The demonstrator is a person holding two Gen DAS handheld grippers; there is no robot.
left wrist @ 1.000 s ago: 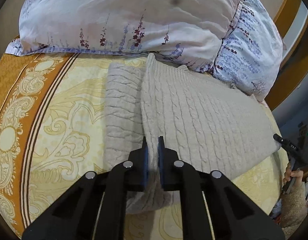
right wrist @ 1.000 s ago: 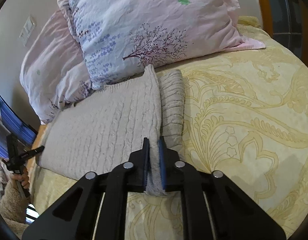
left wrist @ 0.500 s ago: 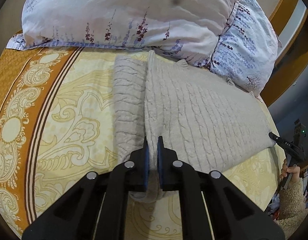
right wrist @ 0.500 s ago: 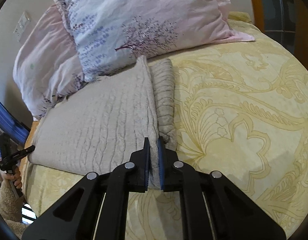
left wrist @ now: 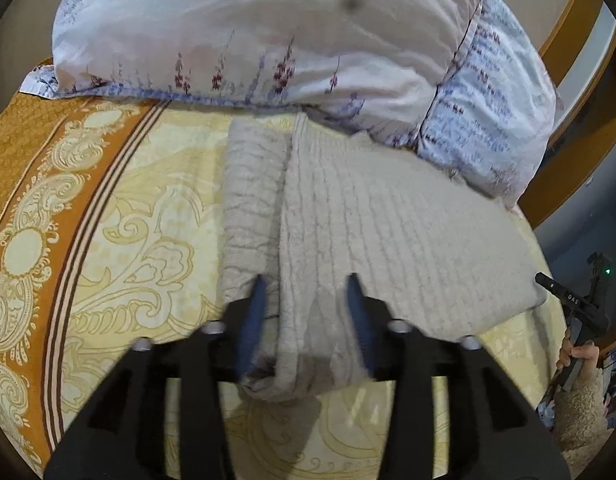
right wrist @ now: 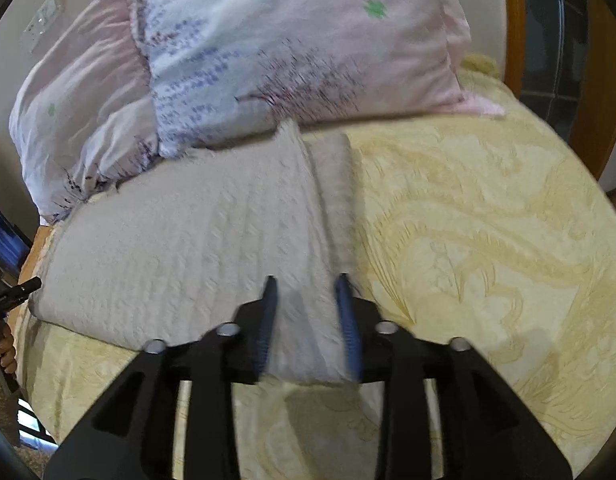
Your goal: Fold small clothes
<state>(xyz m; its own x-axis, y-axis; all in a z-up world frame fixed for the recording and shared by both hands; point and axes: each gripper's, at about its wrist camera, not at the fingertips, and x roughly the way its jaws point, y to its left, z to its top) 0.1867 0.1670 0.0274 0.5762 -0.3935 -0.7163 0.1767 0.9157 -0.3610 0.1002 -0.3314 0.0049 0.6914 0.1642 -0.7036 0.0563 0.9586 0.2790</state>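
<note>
The left gripper (left wrist: 306, 294) has just been opening: its two blue-padded fingers (left wrist: 254, 312) are standing apart, with the near edge of the one beige cable-knit garment (left wrist: 388, 236) lying loose between them, not pinched. The right gripper (right wrist: 304, 294) has just been opening too, its two fingers (right wrist: 268, 312) spread around another corner of that garment (right wrist: 188, 248), the pads not pressing on it. Motion blur is softening both pairs of fingers. The garment is lying folded on the yellow patterned bedspread (right wrist: 488, 260), its far edge reaching the two floral pillows (left wrist: 268, 32), which are cut off at the top. At the right edge of the left view, a person's hand (left wrist: 580, 354) in a fuzzy sleeve is partly showing.
</note>
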